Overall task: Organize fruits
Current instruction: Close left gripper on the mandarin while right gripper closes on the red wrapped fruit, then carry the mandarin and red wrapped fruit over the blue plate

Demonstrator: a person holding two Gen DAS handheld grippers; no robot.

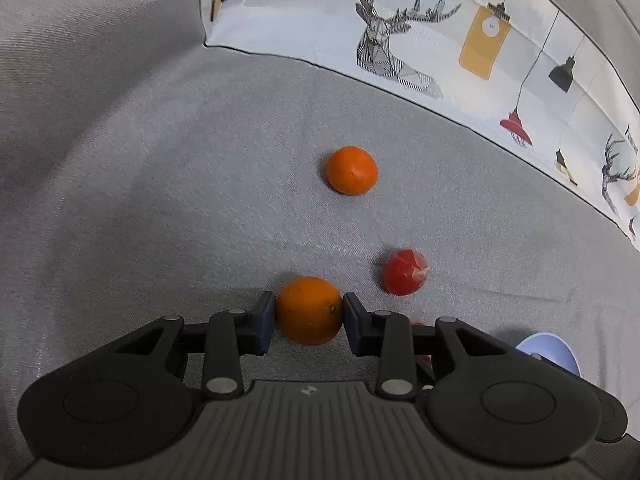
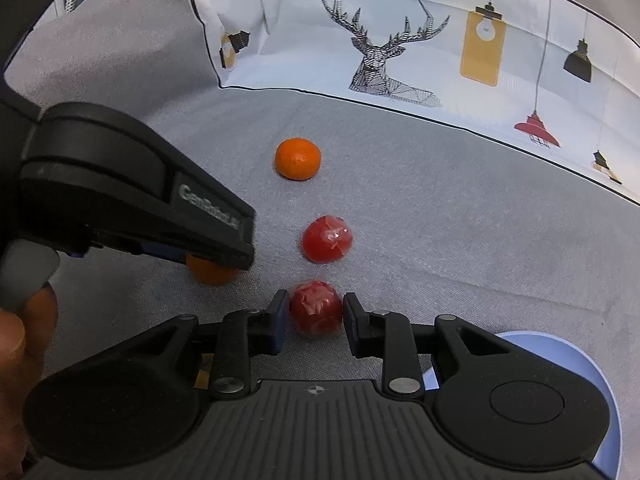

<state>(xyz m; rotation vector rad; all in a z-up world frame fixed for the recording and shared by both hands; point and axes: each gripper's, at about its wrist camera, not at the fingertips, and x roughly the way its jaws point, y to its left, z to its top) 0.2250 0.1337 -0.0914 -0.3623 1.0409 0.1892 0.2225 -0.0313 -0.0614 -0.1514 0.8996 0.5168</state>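
Grey fabric [image 1: 180,200] covers the seat, backed by a white deer-print cushion [image 1: 320,28]. From the left wrist, the left gripper [image 1: 309,316] pinches a near orange [image 1: 309,310] with both pads touching; a far orange [image 1: 352,170] and a red fruit [image 1: 404,271] lie apart beyond. From the right wrist, the right gripper [image 2: 316,316] brackets a near red fruit [image 2: 316,309], pads at its sides, just beside a blue bowl [image 2: 600,380].

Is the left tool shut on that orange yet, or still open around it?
Shut on it, it seems: in the left wrist view both pads of the left tool touch the sides of the near orange.
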